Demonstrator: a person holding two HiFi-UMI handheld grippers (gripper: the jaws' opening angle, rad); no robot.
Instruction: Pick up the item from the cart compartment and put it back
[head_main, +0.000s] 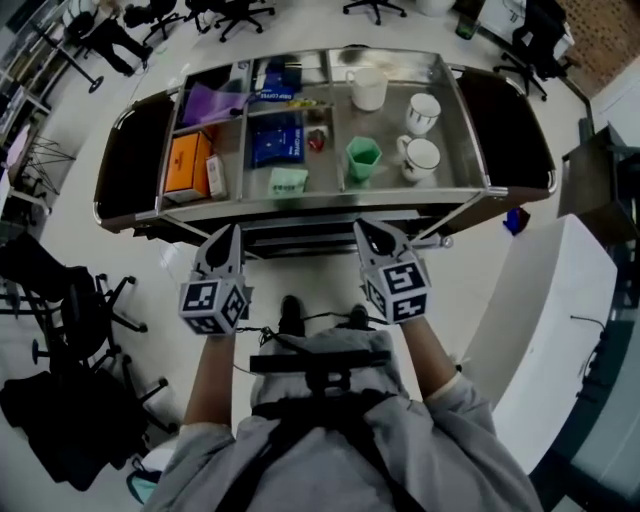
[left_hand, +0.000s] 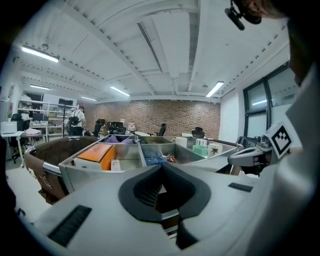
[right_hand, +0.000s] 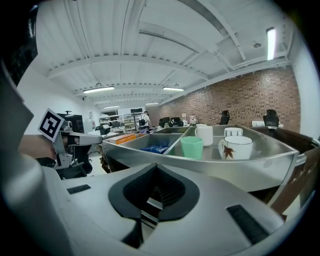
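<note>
A pale office floor with rolling chairs (head_main: 235, 12) surrounds a steel cart (head_main: 330, 203) whose top is split into compartments. An orange box (head_main: 187, 163) lies in the left compartment, a blue packet (head_main: 275, 138) in the middle one, and a green cup (head_main: 362, 158) in the right one. The left gripper (head_main: 232, 232) and right gripper (head_main: 362, 228) hang just before the cart's near rim, touching nothing. Both grippers' fingers are pressed together and empty.
</note>
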